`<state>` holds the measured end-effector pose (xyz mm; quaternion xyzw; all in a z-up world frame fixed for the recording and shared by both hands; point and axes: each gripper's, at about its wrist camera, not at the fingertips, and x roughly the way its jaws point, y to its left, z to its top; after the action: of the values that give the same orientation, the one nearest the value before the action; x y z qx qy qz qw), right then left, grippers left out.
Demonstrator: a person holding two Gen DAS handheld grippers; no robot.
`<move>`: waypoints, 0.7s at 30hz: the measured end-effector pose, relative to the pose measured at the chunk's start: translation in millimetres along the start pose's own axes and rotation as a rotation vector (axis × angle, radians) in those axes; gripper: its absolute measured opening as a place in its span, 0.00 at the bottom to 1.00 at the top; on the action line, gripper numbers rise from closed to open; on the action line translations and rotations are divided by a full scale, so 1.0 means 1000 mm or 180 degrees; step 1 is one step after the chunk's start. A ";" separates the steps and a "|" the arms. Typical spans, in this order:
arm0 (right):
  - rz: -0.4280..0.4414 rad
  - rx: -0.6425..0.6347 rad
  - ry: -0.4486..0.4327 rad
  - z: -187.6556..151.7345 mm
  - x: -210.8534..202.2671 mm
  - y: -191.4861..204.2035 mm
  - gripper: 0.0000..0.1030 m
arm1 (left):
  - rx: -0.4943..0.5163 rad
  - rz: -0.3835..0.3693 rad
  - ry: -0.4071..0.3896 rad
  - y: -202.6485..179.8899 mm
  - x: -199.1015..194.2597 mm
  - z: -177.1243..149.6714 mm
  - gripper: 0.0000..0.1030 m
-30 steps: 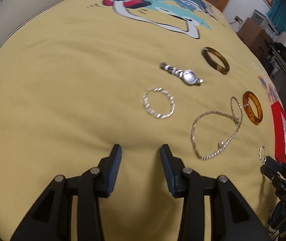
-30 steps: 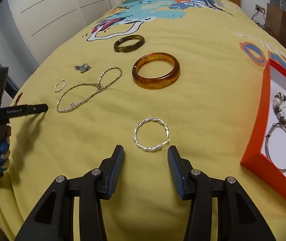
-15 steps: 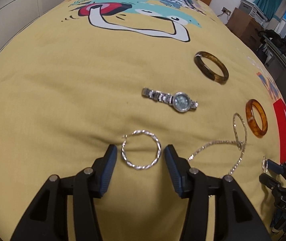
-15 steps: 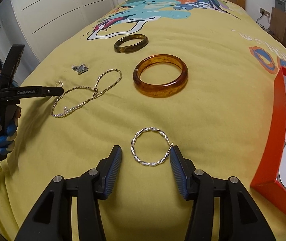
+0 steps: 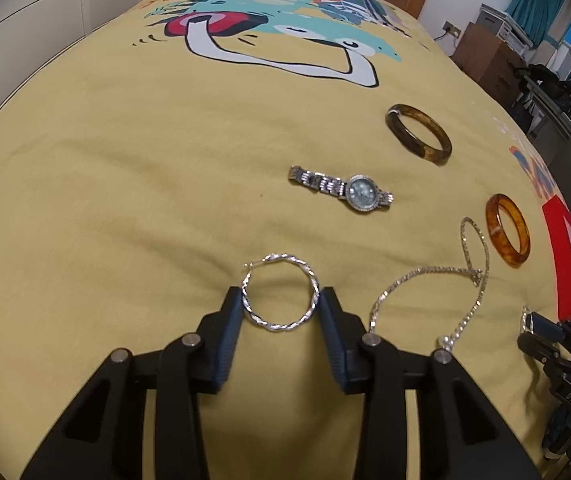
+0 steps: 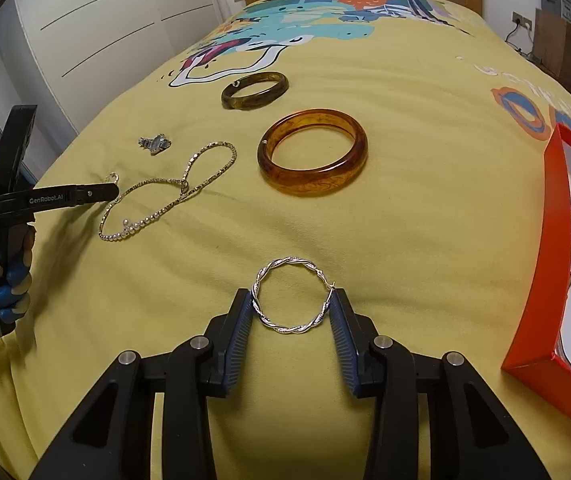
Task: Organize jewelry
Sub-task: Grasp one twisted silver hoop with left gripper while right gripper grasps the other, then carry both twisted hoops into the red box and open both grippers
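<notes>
Both tongs, left gripper and right gripper, have just been closing, each pinching a twisted silver hoop earring edgewise; the thin wire could spring sideways or bury itself in the soft yellow bedspread.

A twisted silver hoop is lying flat between the left fingers, touching both; a matching hoop is lying likewise between the right fingers.

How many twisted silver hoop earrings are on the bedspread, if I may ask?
2. First hoop: between the left gripper's fingers; second hoop: between the right gripper's. Both jaws have just been closing on them. Others may hide in the red box.
</notes>
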<state>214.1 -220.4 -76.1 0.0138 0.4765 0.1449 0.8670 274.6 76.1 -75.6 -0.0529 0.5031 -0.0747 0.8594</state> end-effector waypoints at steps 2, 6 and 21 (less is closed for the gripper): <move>-0.0007 0.0001 -0.0006 0.000 -0.002 0.001 0.38 | -0.0014 -0.0002 -0.0005 0.000 -0.005 -0.003 0.35; -0.0001 0.0031 -0.0021 -0.001 -0.008 0.004 0.38 | -0.0086 -0.0010 -0.0024 0.004 -0.017 -0.012 0.35; 0.0002 0.0082 -0.0301 -0.026 -0.079 0.016 0.38 | -0.0158 -0.0010 -0.0104 0.003 -0.086 -0.066 0.35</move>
<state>149.1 -228.4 -22.7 0.0320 0.4368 0.1381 0.8883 175.5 94.0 -34.4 -0.0763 0.4905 -0.0627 0.8658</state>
